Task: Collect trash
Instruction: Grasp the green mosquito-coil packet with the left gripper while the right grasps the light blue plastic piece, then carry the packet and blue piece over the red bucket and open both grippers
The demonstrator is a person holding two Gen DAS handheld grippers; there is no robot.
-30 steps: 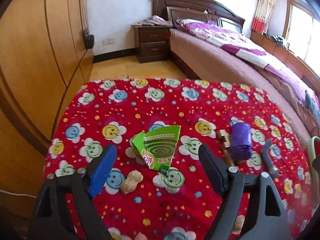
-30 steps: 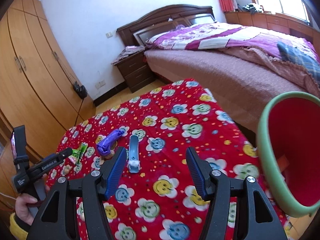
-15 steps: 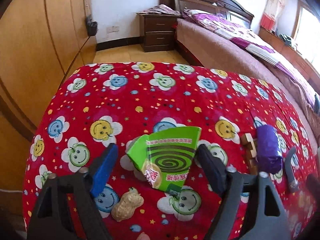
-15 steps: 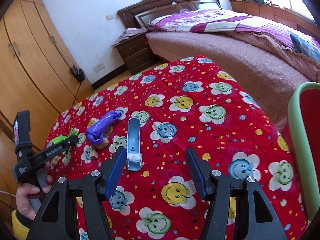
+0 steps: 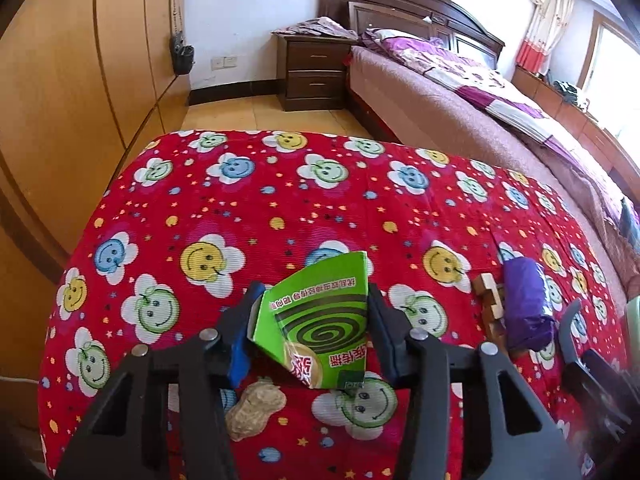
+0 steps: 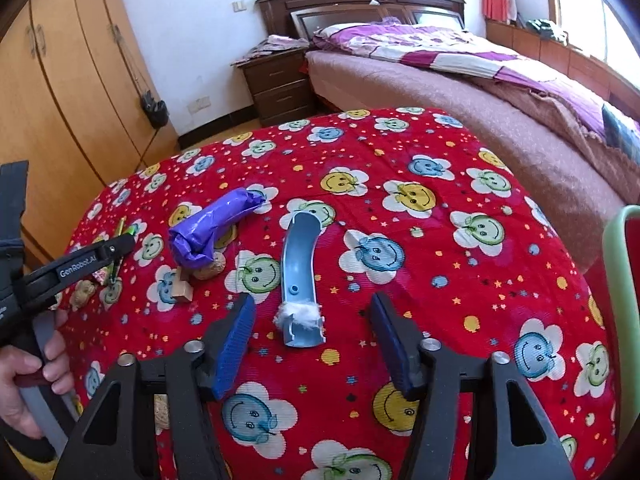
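Left wrist view showed the left gripper (image 5: 312,320), jaws just closing, pinching a green carton (image 5: 320,328); the flimsy cardboard might crumple and slip.

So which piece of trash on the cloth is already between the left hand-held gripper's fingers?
The green mosquito-coil box, flanked by the left hand-held gripper, whose jaws have just been closing. The purple wrapper, blue curved piece and peanut lie outside it.

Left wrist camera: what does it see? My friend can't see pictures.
The left gripper, whose jaws just closed in, pinches a green box on a red smiley cloth. A peanut lies below; a purple wad is right, a bed behind.
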